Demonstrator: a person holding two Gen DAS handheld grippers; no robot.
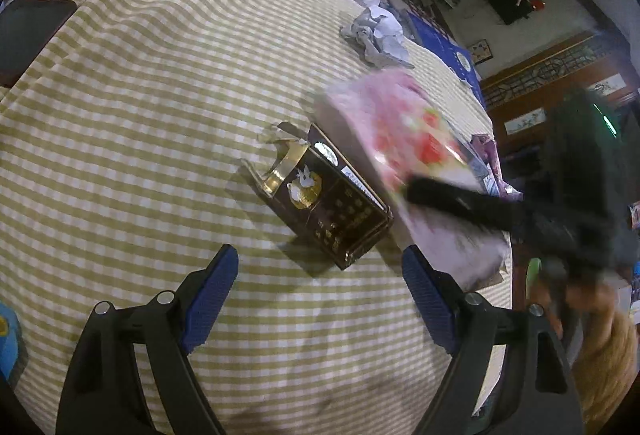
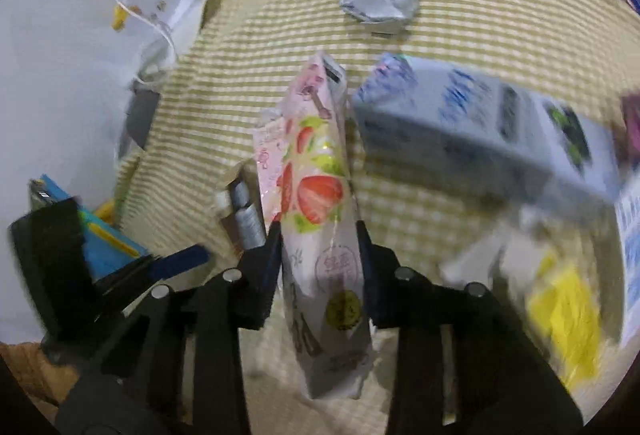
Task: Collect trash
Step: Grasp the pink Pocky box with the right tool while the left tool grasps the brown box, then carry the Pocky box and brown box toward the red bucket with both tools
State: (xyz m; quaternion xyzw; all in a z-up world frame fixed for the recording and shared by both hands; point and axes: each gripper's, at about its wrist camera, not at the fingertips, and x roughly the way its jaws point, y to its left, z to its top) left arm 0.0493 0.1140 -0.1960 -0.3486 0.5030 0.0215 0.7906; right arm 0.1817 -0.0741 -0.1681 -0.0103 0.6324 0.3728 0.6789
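Your right hand-held gripper (image 2: 320,255) is pinching the pink carton (image 2: 316,195) near the table's (image 1: 160,95) right edge, your left hand-held gripper (image 1: 320,275) hangs spread above the dark box (image 1: 332,207), so close on it next, I'd judge.

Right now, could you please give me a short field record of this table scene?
surface: checked cloth
right tongs: shut on pink strawberry carton
left tongs: open, empty, above dark box
dark box: lying flat, top torn open
crumpled paper: far side of cloth, untouched
blue-white carton: lying right of strawberry carton
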